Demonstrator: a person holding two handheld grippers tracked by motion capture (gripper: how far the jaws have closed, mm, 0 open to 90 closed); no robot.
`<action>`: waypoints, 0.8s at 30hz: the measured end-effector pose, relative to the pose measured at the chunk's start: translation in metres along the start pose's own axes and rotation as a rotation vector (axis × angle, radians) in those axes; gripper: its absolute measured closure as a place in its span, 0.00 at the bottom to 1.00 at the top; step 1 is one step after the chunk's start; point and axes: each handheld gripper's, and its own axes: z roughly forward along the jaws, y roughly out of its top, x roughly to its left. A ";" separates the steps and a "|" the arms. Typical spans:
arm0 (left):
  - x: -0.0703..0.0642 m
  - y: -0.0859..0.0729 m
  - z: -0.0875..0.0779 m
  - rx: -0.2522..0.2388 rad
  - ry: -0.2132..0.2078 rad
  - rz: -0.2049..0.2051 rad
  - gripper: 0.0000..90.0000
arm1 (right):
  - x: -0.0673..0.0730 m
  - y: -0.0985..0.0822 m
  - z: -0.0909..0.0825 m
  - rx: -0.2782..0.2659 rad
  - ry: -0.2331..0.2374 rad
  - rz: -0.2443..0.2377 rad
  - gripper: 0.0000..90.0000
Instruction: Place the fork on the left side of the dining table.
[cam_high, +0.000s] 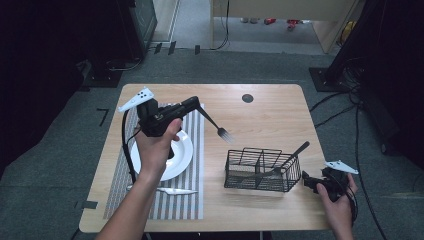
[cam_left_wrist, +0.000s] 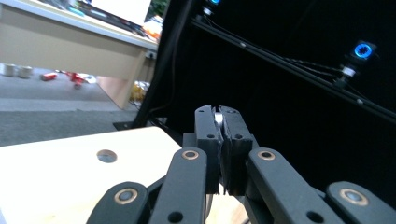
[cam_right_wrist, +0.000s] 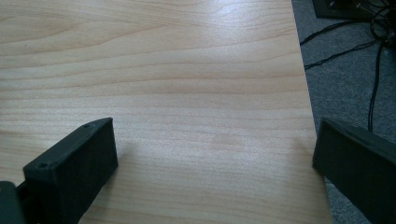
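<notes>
nearby: wire basket (cam_high: 262, 170), plate (cam_high: 182, 150), spoon (cam_high: 172, 190).

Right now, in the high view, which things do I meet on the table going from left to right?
Striped placemat → white plate → fork held by the left gripper → wire basket → right gripper.

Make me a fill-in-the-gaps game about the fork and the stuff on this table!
The left tool is shut on a ____.
The white plate sits on a striped ____.
The right tool has its jaws ____.
A dark utensil leans in the black wire ____.

Missing words: fork; placemat; open; basket
</notes>
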 end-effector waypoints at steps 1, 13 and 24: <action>0.000 0.000 0.000 0.000 0.000 0.000 0.99 | 0.000 0.000 0.000 0.001 0.000 0.001 0.00; 0.050 -0.006 -0.008 -0.032 0.111 -0.047 0.99 | 0.000 0.000 0.000 0.000 0.000 0.001 0.00; 0.095 -0.014 -0.012 -0.064 0.198 -0.137 0.99 | 0.000 0.000 0.000 0.002 0.001 0.002 0.00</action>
